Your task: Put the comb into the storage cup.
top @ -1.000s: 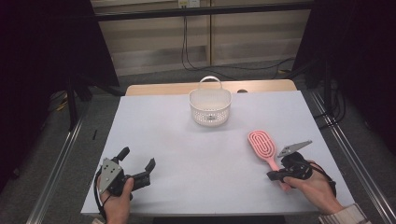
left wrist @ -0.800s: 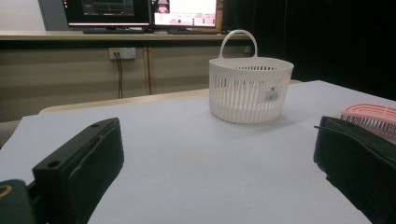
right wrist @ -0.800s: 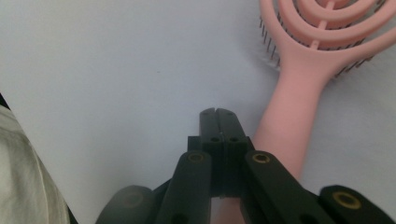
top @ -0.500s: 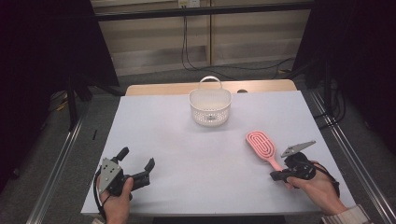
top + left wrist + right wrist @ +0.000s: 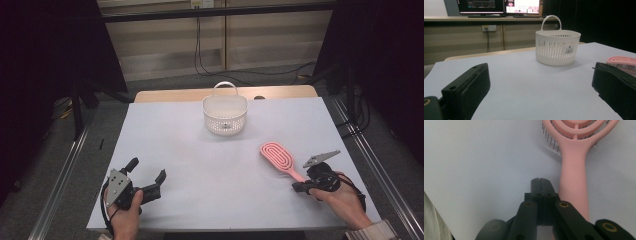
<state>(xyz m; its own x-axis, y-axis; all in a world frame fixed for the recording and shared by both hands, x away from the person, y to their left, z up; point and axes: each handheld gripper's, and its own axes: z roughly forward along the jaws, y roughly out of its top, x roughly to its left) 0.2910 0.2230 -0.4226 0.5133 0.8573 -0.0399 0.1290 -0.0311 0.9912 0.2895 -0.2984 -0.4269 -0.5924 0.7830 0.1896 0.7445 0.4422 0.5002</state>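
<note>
The pink hairbrush (image 5: 280,159) has slid slightly leftward.

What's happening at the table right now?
A person holds a gripper in each hand. The right gripper is shut, its fingers beside the handle of the pink hairbrush, not around it. The left gripper rests open near the table's front left edge. A white basket stands at the far side.

Both grippers are black: the left gripper (image 5: 148,184) carries a grey three-cornered plate with dark screw holes, the right gripper (image 5: 540,180) has brass-ringed pivots; one light ribbed sleeve cuff.
</note>
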